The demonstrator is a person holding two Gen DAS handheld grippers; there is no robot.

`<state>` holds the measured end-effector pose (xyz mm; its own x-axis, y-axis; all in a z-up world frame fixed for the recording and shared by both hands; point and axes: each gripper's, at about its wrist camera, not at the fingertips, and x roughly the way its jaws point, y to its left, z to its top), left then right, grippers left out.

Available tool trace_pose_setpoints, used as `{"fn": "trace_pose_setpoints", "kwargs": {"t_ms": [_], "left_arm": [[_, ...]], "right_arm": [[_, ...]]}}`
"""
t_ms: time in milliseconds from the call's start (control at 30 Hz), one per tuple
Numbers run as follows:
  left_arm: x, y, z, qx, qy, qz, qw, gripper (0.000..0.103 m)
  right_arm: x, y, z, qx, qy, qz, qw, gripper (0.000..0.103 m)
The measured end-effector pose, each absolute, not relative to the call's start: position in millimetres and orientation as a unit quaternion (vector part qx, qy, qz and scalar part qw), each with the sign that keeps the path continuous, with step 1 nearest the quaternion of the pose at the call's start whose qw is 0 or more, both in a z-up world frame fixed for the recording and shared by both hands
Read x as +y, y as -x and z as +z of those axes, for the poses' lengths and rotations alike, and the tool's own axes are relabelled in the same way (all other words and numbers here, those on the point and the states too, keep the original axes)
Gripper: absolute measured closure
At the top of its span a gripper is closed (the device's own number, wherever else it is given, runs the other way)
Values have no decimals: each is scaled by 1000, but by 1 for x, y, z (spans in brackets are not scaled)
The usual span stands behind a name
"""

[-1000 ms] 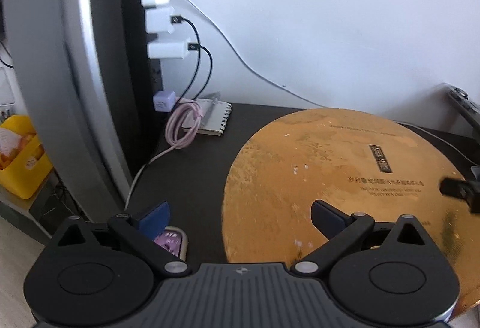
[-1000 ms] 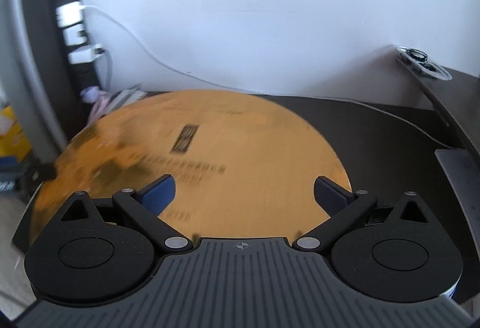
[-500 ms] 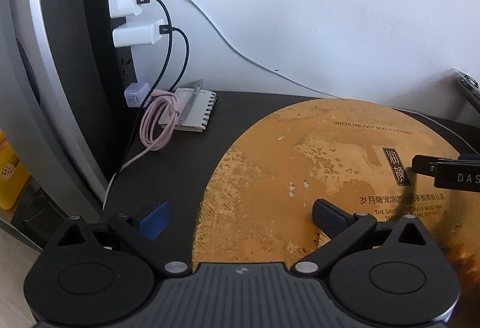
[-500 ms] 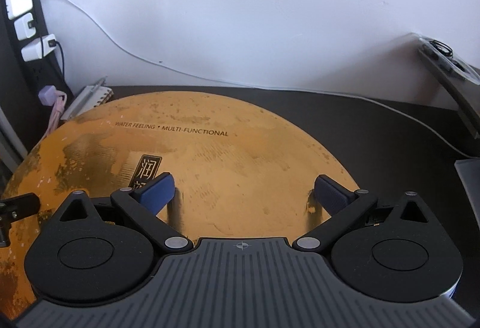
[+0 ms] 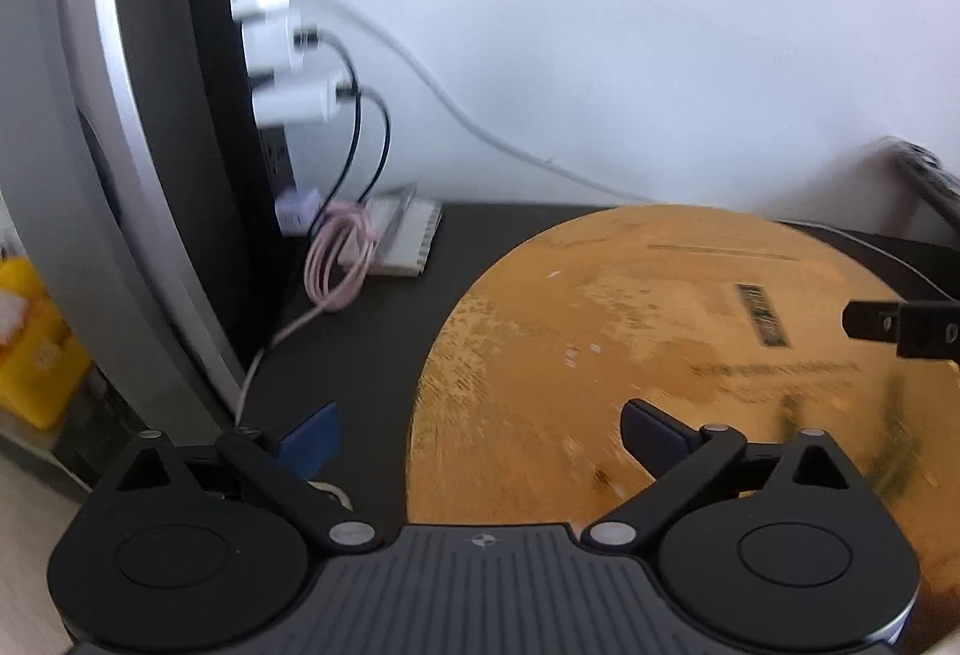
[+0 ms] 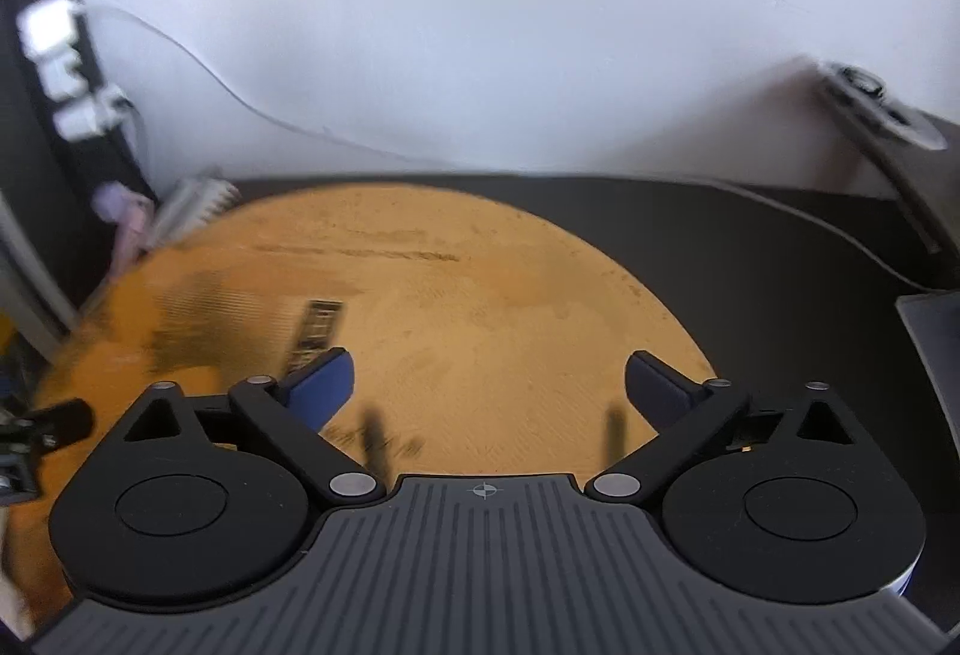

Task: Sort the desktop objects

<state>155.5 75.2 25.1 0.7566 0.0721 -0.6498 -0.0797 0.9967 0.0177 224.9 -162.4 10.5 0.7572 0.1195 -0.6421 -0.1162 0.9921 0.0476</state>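
A dark desk runs up to a plain white wall. Most of it is covered by a round orange mat with a mottled planet print, lying flat. At the far left corner, a small white spiral notebook and a coiled pink cable sit beside a black power strip loaded with white chargers. Both the left gripper and right gripper hover over the mat, fingers spread wide, nothing between them; the right pair has just been opening.
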Motion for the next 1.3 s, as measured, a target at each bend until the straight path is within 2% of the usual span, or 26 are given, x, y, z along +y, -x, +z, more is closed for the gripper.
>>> {"fn": "trace_pose_setpoints", "kwargs": {"t_ms": [367,600,933,1300], "left_arm": [[45,-43,32,343,46,15,938,1],[26,9,26,362,54,-6,930,1],[7,40,13,367,26,-22,930,1],[4,31,1,381,9,-33,924,1]], "right_arm": [[-175,-75,23,290,-25,67,954,0],[-180,0,26,296,-21,79,952,0],[-193,52,11,324,-40,49,944,0],[-203,48,-1,328,-56,29,943,0]]}}
